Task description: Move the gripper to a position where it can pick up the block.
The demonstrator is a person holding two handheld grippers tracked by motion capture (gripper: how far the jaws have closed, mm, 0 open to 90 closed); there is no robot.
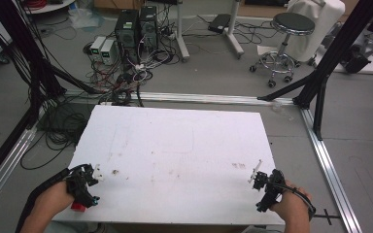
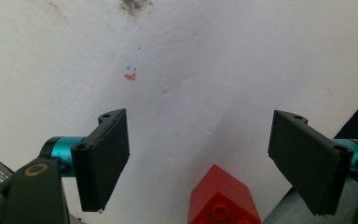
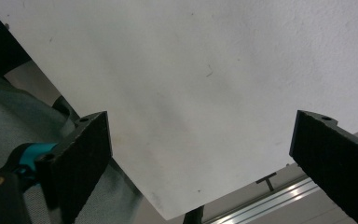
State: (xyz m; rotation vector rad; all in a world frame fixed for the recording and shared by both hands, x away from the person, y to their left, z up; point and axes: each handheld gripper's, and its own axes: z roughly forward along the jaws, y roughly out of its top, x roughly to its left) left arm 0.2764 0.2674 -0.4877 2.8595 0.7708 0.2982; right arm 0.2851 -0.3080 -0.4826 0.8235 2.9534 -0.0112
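My left gripper [image 1: 92, 177] rests open at the near left corner of the white table [image 1: 175, 136], held in a hand. A red toy brick [image 1: 78, 207] lies just behind it, at the table's front edge. In the left gripper view the red brick [image 2: 223, 198] sits low between the wide-apart jaws of my left gripper [image 2: 200, 135], touching neither. My right gripper [image 1: 258, 178] hovers open near the table's front right corner. Nothing but bare white board lies between the jaws of my right gripper [image 3: 200, 135].
Faint brown stains [image 1: 238, 166] mark the board. Aluminium rails [image 1: 328, 165] and black frame posts [image 1: 320, 73] border the table. Beyond it stand computer towers [image 1: 136, 26] with tangled cables and a round stool [image 1: 291, 29].
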